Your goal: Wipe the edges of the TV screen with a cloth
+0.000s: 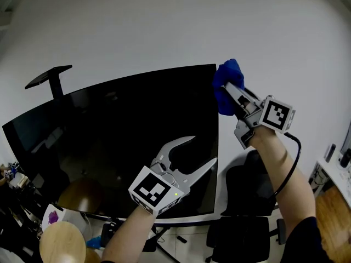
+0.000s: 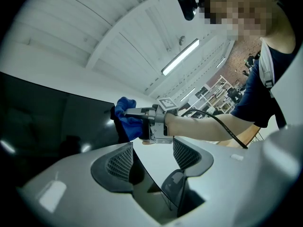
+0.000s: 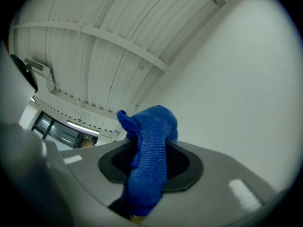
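My right gripper (image 1: 226,89) is clamped on the cloth (image 1: 228,72) at the top right corner of the TV (image 1: 109,136). My left gripper (image 1: 203,149) gapes by its right edge. Pressing hard could rock the TV or drag the cloth loose.

Cloth (image 1: 229,73) covered the TV (image 1: 137,136) at its top right corner in head view; contact with the edge could not be judged. Right claw (image 1: 226,91) tips were buried in cloth folds. In right gripper view, 1 fold masked the gap between the jaws. Clutter (image 1: 16,181) at lower left was too small to identify and hid the TV's bottom left corner.
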Demonstrator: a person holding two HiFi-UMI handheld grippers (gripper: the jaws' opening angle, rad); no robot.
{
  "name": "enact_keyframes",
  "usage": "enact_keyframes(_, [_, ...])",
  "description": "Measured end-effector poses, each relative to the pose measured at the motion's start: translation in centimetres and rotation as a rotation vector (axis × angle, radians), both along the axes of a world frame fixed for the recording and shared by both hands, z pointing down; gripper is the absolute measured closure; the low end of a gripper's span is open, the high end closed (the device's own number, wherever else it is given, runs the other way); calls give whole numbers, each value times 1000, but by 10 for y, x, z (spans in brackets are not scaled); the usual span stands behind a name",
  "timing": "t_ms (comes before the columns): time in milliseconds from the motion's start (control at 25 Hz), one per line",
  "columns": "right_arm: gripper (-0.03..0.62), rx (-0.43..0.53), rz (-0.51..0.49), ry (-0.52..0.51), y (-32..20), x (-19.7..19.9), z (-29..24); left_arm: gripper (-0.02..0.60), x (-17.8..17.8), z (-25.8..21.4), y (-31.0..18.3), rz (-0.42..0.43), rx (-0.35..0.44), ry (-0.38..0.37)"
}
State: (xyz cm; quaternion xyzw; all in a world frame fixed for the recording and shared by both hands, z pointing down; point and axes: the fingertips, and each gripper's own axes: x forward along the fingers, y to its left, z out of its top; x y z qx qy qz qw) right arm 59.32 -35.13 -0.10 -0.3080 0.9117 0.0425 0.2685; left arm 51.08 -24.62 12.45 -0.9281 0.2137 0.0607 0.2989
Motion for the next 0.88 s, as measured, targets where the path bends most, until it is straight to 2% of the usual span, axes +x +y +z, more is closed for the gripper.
enact_keyframes(120, [456, -20, -19, -2, 0, -2, 14, 327, 1, 8, -3, -5, -15, -5])
enact_keyframes(880, [456, -164, 53, 36, -12, 8, 141, 327, 8, 77, -17, 5, -137, -29])
